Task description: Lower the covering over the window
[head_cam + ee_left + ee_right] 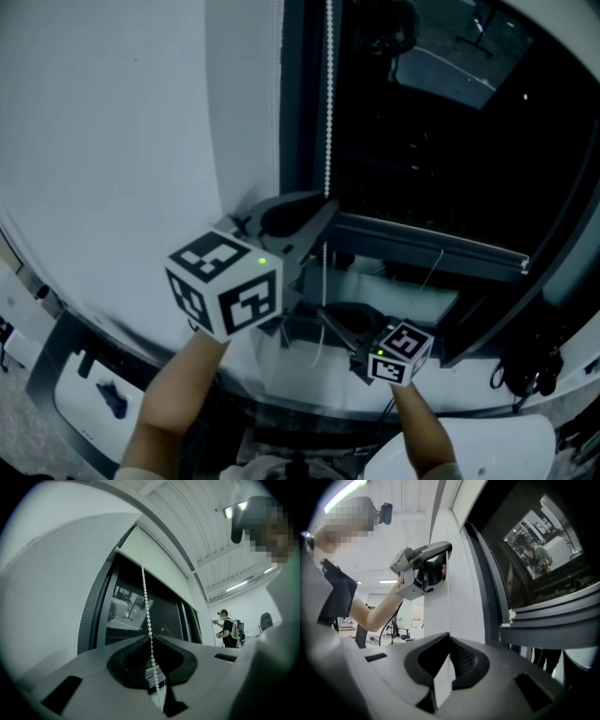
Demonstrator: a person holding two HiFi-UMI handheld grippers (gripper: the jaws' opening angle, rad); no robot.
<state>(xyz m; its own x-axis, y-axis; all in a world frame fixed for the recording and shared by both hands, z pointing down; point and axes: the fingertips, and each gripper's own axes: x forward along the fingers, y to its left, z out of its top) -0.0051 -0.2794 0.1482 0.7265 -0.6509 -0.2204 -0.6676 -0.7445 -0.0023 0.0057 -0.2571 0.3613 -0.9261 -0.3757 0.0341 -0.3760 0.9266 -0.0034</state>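
The right gripper (pixel 449 634), the lower of the pair, is clamped shut on the white bead chain (pixel 449 597), with a flat white piece (pixel 440 686) lying between its jaws. Straight above it on the same chain, the left gripper (pixel 151 638) has its jaws pinched together on the beads. The chain climbs from there to the roller blind (pixel 157 550), whose lower edge sits high above both grippers, leaving the dark window glass (pixel 136 616) beyond them mostly uncovered. Far off to the left gripper's right stands a person (pixel 228 629).
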